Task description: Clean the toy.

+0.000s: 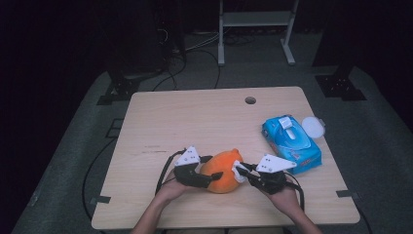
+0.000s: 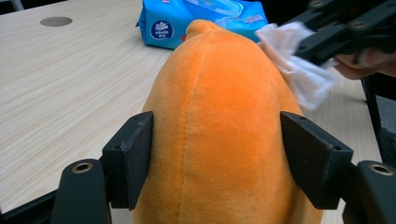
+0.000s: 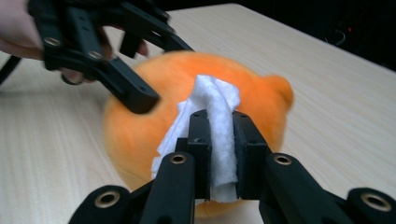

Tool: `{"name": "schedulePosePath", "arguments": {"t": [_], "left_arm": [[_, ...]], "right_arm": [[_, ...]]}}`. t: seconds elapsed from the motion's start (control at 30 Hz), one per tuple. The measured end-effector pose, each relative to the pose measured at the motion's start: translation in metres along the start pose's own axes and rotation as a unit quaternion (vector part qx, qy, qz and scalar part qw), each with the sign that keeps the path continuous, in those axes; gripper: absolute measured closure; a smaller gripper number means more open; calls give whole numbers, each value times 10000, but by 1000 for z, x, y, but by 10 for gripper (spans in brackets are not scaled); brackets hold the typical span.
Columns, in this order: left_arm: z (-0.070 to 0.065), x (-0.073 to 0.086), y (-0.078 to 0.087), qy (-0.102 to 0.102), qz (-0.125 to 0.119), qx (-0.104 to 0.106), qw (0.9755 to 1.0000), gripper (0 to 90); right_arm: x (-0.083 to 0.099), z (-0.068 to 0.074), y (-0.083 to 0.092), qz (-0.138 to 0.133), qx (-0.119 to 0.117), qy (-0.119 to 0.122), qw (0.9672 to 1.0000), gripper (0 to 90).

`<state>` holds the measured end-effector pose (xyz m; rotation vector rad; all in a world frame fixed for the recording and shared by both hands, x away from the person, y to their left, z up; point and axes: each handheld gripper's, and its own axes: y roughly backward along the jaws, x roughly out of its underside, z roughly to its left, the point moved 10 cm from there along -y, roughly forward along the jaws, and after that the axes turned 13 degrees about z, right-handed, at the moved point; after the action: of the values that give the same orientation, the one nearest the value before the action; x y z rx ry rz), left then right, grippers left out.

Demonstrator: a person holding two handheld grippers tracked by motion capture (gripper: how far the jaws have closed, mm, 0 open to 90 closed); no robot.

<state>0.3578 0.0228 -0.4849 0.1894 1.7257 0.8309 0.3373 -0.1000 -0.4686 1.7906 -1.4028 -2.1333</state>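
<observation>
I pin the round orange plush toy (image 2: 219, 126) with my left claw (image 2: 217, 154) while my right claw (image 3: 219, 154), pinching a folded white wipe (image 3: 217, 121), rubs its side; next I should sweep the wipe further across.

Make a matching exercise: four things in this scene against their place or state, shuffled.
1. orange plush toy
2. white wipe
3. blue wipes pack
4. round white lid

A. pinched in the right gripper
B. lying by the table's right edge, beside the pack
C. clamped between the left gripper's jaws
D. on the table right of the toy

Pairs: 1-C, 2-A, 3-D, 4-B
</observation>
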Motion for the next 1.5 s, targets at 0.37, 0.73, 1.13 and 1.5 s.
{"name": "schedulePosePath", "arguments": {"t": [0.37,0.73,1.13,1.5], "left_arm": [[-20,-3,-4,-647,101,-20,9979,302],[-36,-8,-10,-1069,199,-73,9940,288],[-41,-11,-14,-1126,213,-72,9934,275],[-45,-13,-15,-1162,186,-36,9930,274]], "right_arm": [[-5,-19,13,-281,97,-431,9986,784],[-11,-20,22,-441,98,-516,9976,785],[-7,-21,21,-311,139,-537,9980,789],[1,-29,19,-83,203,-524,9984,789]]}}
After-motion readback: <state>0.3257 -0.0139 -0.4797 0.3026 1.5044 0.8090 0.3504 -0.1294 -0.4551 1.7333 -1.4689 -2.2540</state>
